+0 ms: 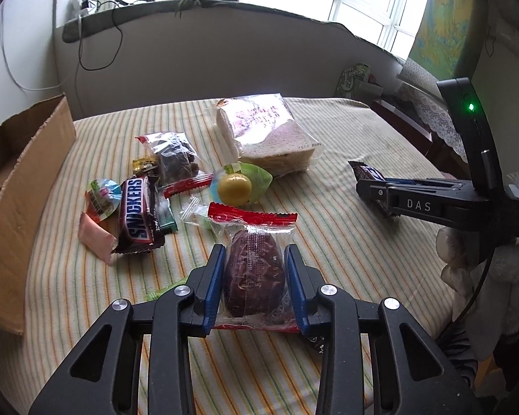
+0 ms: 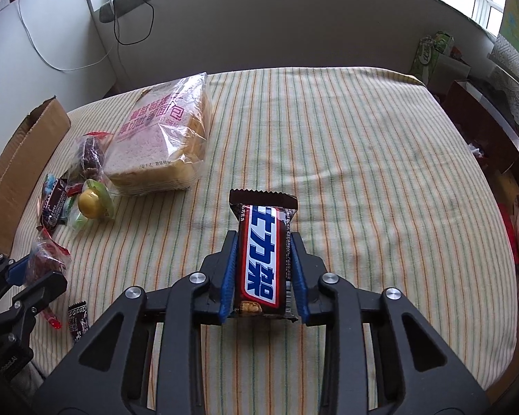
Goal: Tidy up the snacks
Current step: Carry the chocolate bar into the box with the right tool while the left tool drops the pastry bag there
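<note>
My left gripper (image 1: 255,257) is shut on a clear packet with a dark brown cake (image 1: 254,276), held over the striped cloth. My right gripper (image 2: 264,242) is shut on a Snickers bar with Chinese lettering (image 2: 263,259); it also shows at the right of the left wrist view (image 1: 366,186). A loose pile of snacks lies at the left: another Snickers bar (image 1: 136,212), a jelly cup (image 1: 102,197), a yellow jelly cup (image 1: 235,186), a packet of dark cake (image 1: 176,159). A bag of sliced bread (image 1: 266,135) lies behind them.
An open cardboard box (image 1: 20,186) stands at the table's left edge. A small dark candy (image 2: 78,318) lies near the front edge. The striped cloth (image 2: 363,159) covers the table. A tissue pack (image 2: 432,52) and boxes stand beyond the far right corner.
</note>
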The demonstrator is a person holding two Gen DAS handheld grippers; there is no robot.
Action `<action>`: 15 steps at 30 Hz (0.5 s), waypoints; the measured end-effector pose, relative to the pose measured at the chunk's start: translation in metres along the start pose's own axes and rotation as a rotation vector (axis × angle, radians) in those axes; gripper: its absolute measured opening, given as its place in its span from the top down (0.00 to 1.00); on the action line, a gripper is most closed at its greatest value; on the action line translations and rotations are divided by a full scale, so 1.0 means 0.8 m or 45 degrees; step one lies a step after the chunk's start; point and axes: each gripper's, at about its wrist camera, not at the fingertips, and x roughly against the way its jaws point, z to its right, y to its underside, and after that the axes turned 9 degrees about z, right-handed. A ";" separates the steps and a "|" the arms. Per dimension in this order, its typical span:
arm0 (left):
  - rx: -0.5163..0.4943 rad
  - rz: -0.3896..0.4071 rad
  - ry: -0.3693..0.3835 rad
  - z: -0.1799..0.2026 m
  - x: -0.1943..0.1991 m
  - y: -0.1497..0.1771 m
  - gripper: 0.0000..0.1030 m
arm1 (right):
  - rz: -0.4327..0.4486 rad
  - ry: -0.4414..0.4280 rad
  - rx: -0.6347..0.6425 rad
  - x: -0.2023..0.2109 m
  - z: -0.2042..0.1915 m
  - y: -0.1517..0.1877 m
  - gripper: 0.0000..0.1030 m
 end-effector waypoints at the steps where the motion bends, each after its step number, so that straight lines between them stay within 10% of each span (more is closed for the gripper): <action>1: 0.007 0.009 0.002 -0.002 0.004 -0.001 0.68 | 0.008 0.001 -0.002 0.003 0.000 -0.001 0.71; 15: 0.083 0.175 -0.048 -0.045 0.066 -0.026 0.68 | 0.124 -0.095 0.075 0.052 -0.065 -0.030 0.71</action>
